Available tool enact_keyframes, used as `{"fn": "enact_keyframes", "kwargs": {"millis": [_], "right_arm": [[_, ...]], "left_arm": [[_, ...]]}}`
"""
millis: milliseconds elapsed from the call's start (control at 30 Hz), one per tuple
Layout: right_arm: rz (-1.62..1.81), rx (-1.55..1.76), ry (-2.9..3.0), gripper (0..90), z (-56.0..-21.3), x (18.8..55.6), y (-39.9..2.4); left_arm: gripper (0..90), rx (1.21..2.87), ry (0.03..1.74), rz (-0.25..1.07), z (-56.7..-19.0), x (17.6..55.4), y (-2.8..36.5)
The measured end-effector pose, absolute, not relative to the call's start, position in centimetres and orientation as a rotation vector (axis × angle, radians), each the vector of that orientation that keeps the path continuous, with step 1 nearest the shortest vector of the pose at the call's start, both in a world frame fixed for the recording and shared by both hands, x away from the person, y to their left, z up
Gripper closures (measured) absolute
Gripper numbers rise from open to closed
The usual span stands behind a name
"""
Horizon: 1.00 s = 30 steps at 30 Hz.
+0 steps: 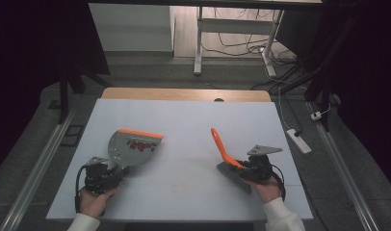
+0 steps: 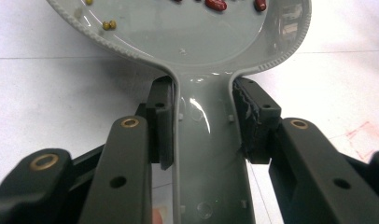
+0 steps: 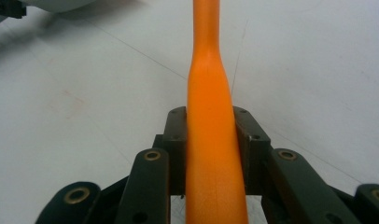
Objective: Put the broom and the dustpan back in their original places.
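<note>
A grey dustpan (image 1: 131,147) with an orange front lip lies on the white table (image 1: 184,120) at the left, with several red and yellow beans in its tray (image 2: 197,28). My left gripper (image 1: 104,173) is shut on the dustpan's grey handle (image 2: 206,140), one pad on each side. At the right, a small brush with an orange handle (image 1: 220,144) and grey bristles (image 1: 232,174) rests bristles-down on the table. My right gripper (image 1: 254,168) is shut on that orange handle (image 3: 211,140), which points up and away toward the far side.
A wooden strip (image 1: 184,94) borders the table's far edge. Beyond it stand desk legs and loose cables (image 1: 241,43) on the floor. A white power strip (image 1: 299,140) lies on the floor to the right. Faint red marks (image 2: 362,135) show on the table near the dustpan.
</note>
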State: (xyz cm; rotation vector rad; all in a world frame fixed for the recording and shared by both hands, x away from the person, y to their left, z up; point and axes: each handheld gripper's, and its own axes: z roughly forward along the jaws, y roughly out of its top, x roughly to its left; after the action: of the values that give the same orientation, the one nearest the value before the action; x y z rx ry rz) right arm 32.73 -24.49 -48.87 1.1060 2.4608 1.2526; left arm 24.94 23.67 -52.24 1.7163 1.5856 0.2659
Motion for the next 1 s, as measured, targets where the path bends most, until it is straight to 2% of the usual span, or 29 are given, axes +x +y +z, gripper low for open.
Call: {"fn": "enact_keyframes", "kwargs": {"millis": [267, 667, 733, 900, 1000], "right_arm": [[1.236, 1.152, 2.431, 69.2, -49.2, 33.2, -25.6], [1.156, 1.206, 2.431, 59.9, -50.1, 34.5, -26.6], [1.148, 1.214, 2.433, 58.0, -50.2, 34.7, -26.7], [1.097, 1.246, 2.421, 51.2, -50.5, 35.1, -26.9], [1.065, 1.271, 2.42, 48.5, -50.7, 35.5, -27.0]], "left_arm": [[61.5, 1.727, 1.608, 0.268, -52.5, 25.4, 23.4], [60.7, 1.763, 1.638, 0.236, -53.1, 25.8, 22.8], [56.9, 1.762, 1.629, 0.227, -53.1, 25.8, 22.8], [39.5, 1.763, 1.634, 0.24, -53.1, 25.8, 22.7], [33.1, 1.77, 1.626, 0.257, -52.9, 25.6, 22.8]]}}
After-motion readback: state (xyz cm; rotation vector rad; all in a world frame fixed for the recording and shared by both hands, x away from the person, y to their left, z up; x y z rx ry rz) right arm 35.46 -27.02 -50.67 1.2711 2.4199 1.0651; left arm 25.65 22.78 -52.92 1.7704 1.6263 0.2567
